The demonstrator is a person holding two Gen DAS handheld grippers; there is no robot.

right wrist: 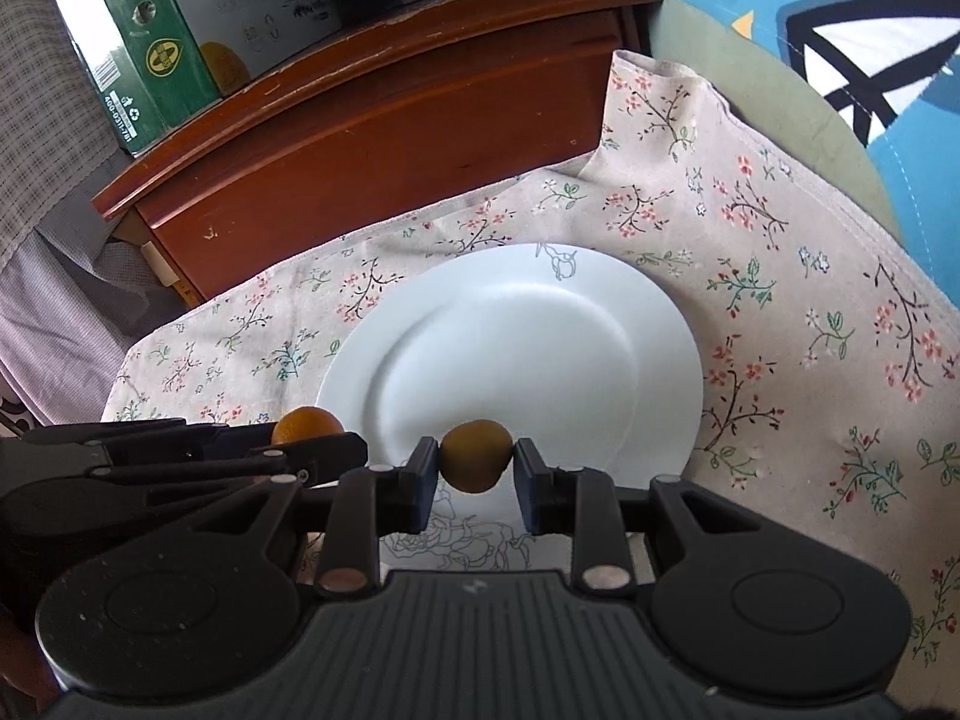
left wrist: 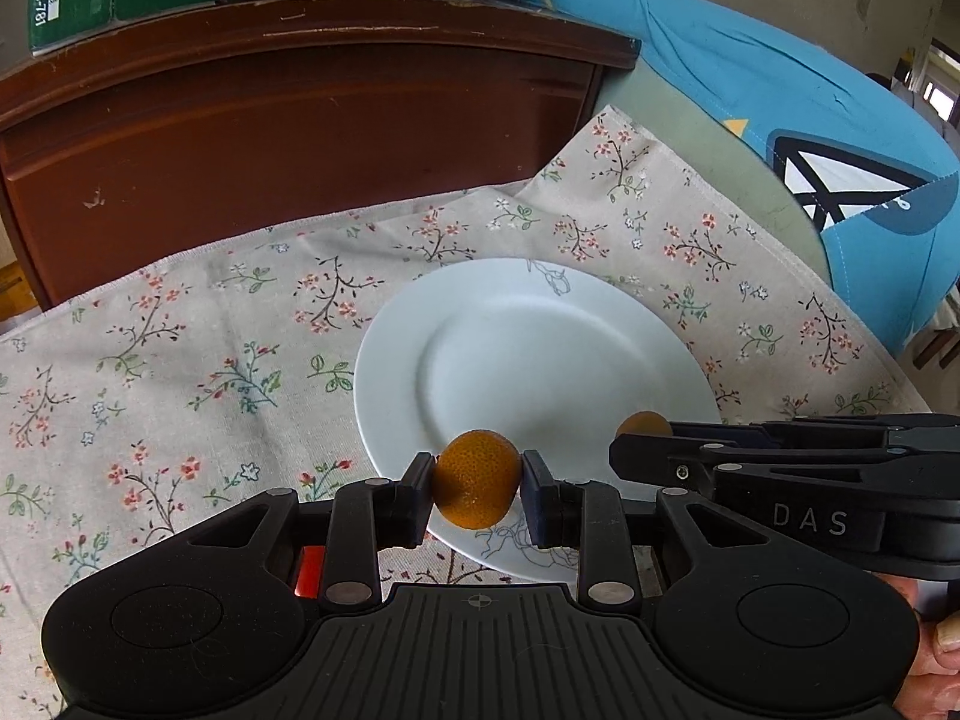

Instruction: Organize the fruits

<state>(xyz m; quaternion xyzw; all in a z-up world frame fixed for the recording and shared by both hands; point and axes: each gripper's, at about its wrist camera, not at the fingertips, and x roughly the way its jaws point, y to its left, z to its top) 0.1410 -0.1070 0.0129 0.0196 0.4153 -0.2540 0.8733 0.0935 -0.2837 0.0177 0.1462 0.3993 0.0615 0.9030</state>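
My left gripper [left wrist: 477, 477] is clamped on a small orange fruit [left wrist: 477, 479], pads pressing its pebbled skin from both sides, above the near rim of the white plate [left wrist: 528, 348]. My right gripper [right wrist: 474, 465] grips a second, duller round fruit [right wrist: 476, 456] likewise, over the same rim. Plate glossy, round; it sits on a matte floral cloth [right wrist: 780, 276].

Two oranges gripped at the white plate's [right wrist: 540, 324] near rim

The right gripper [right wrist: 474, 468] clamped a small orange [right wrist: 476, 456] over that rim; left of it, the left gripper [right wrist: 312, 450] apparently held another orange [right wrist: 306, 425].
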